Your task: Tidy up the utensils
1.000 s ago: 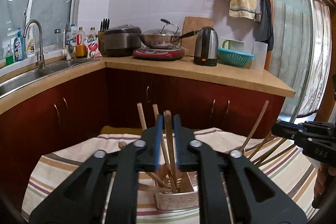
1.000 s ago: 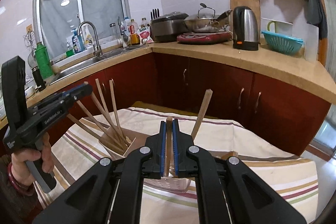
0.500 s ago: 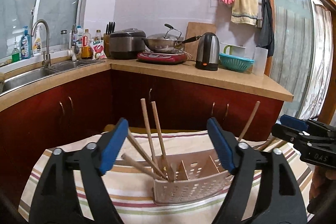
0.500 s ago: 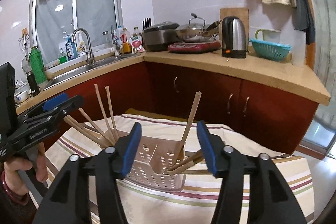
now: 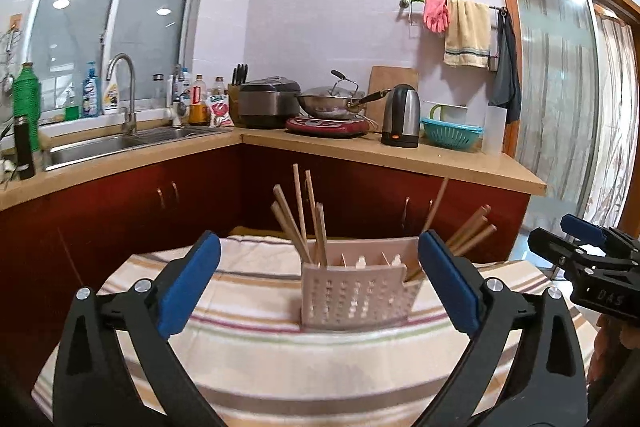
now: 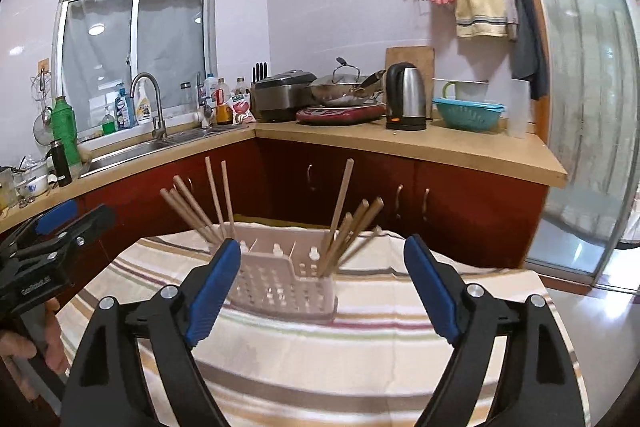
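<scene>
opening empty, both grippers (image 5: 318, 281) (image 6: 322, 285) face the chopstick holder (image 5: 356, 297).

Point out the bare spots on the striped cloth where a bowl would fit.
Free: the striped cloth between the perforated holder and the near edge, plus the stretch left of the holder. Crowded: the holder's end compartments, packed with leaning chopsticks.

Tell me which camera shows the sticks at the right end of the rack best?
The right wrist view: those sticks stand in full sight between its claw's fingers, down to the rack. In the left wrist view, the sticks are partly hidden behind a blue finger, so only the tops show.
</scene>
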The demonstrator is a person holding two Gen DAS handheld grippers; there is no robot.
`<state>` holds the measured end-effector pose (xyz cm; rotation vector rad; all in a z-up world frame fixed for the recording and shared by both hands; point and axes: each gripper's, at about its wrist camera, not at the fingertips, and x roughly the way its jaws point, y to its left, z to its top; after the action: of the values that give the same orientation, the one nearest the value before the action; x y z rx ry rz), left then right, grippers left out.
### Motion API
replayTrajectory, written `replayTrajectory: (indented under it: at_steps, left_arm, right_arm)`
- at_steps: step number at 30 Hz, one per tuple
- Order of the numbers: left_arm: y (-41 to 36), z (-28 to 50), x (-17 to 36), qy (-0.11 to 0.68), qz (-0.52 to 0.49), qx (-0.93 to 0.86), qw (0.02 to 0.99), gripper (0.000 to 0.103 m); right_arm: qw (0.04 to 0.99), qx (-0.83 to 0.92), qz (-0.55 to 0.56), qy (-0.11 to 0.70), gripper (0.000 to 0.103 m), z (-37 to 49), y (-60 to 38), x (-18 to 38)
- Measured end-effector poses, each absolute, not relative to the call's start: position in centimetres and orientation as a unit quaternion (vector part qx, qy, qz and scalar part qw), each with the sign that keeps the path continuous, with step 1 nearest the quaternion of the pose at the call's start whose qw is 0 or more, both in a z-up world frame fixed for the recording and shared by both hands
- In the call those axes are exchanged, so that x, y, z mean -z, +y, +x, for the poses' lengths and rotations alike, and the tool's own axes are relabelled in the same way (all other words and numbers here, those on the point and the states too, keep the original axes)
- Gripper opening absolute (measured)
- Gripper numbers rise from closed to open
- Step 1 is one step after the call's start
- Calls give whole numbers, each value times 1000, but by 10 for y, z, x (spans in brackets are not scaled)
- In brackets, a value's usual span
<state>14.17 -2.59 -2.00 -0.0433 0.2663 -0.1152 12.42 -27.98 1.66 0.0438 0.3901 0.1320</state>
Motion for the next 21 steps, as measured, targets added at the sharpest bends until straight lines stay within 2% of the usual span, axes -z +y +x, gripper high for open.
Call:
replayTrajectory:
  at_steps: [9, 21]
  left_arm:
    - [-22, 75, 19, 127, -35, 39, 991, 99]
    - [-23, 42, 13, 122, -38, 42, 991, 99]
  right_arm:
    - [981, -57, 22, 186, 84, 68, -277, -17]
    - [985, -47, 29, 163, 85, 31, -281, -27]
